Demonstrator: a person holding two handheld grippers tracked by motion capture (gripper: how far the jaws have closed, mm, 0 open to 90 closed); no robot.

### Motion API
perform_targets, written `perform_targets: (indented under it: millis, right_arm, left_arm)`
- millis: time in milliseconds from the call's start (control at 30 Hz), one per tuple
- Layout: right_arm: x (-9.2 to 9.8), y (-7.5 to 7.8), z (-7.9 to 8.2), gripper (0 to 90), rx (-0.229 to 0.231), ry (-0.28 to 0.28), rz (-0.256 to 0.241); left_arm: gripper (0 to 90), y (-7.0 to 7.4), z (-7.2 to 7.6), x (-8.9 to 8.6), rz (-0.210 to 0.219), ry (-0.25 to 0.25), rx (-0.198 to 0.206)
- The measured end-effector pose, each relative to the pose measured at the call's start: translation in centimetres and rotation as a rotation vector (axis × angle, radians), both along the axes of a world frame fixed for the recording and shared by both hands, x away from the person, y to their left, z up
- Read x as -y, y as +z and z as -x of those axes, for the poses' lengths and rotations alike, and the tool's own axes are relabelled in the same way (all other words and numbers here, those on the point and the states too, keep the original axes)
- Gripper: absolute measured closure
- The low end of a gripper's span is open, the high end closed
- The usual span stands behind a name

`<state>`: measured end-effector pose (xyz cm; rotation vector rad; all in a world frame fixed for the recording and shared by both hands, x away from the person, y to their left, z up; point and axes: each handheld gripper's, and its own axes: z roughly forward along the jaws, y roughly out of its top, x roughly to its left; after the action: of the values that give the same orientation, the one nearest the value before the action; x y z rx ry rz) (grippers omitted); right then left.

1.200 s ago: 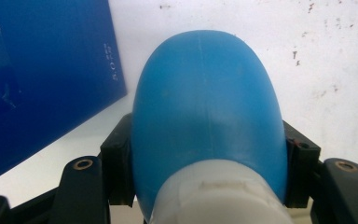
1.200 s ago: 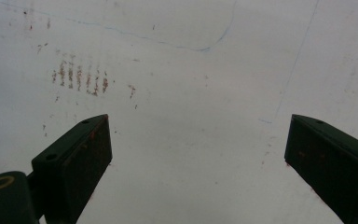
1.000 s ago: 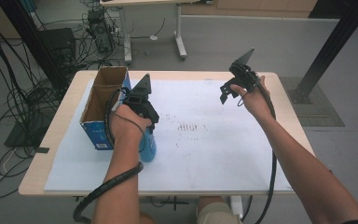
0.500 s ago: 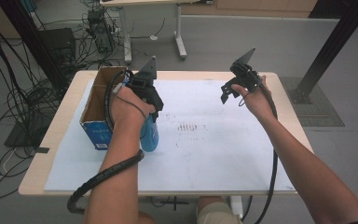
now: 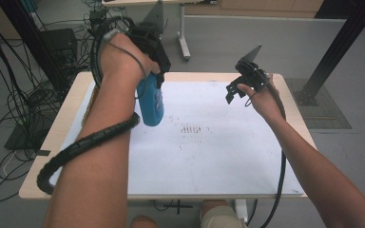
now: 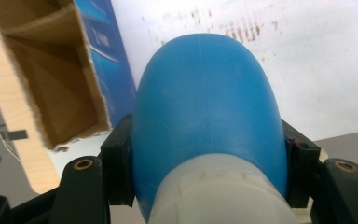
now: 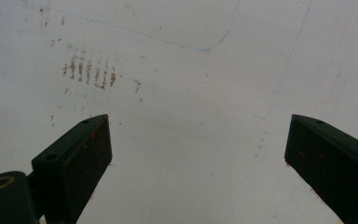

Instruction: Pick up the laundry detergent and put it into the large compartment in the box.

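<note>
Left gripper (image 5: 153, 45): clamping the blue bottle, jaws pressing on both flanks near the white cap end; being held high over the table's 11 o'clock corner in the high view.
Blue bottle (image 5: 150, 99): hanging off the table from the left gripper, rounded base pointing down at roughly 6 o'clock; in the left gripper view, bulging up between the jaws (image 6: 207, 116), white cap (image 6: 219, 196) sitting lowest in the frame.
Right gripper (image 5: 244, 78): hovering above the white sheet toward 1 o'clock, holding nothing; jaws standing wide apart in the right gripper view (image 7: 198, 154), bare sheet showing between them.
Cardboard box (image 6: 51, 79): lying open-topped at 10 o'clock of the bottle in the left gripper view, blue printed side facing the sheet; interior looking bare where visible.
White sheet (image 5: 218, 142): covering most of the table top, carrying a cluster of short brown marks (image 5: 190, 128) near its centre; same marks appearing at 10 o'clock in the right gripper view (image 7: 88, 70).
Table (image 5: 71, 114): showing a pale wooden edge around the sheet.
Forearms: reaching in from 6 o'clock, a black ribbed cable (image 5: 83, 145) looping around the left one.
</note>
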<state>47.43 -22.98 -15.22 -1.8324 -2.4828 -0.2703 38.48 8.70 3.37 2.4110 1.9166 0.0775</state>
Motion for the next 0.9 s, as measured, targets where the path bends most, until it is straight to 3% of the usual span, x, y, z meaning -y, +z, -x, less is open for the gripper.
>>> perform_targets:
  millis: [100,133,267,533,733,900]
  right_arm:
    - [0.0,0.3,0.2,7.1,0.002,0.01,-0.001]
    - [0.1,0.4,0.3,7.1,0.003,0.014,-0.002]
    - [0.1,0.6,0.3,7.1,0.0,0.018,-0.003]
    - [0.4,0.4,0.2,7.1,-0.009,0.017,0.001]
    - [0.3,0.2,-0.1,7.1,-0.018,0.014,0.013]
    - [0.2,0.3,-0.3,7.1,-0.014,0.019,0.021]
  left_arm:
    - [37.6,2.1,0.2,-0.2,0.013,0.009,0.031]
    - [37.6,3.4,0.1,-0.6,0.023,0.012,0.044]
    - [37.6,4.6,-0.1,-1.2,0.026,0.013,0.057]
    - [37.6,6.0,-1.6,-4.5,0.034,0.06,0.065]
    - [37.6,7.2,-2.2,-7.9,0.007,0.14,0.095]
    - [37.6,7.3,-2.2,-11.0,0.015,0.212,0.112]
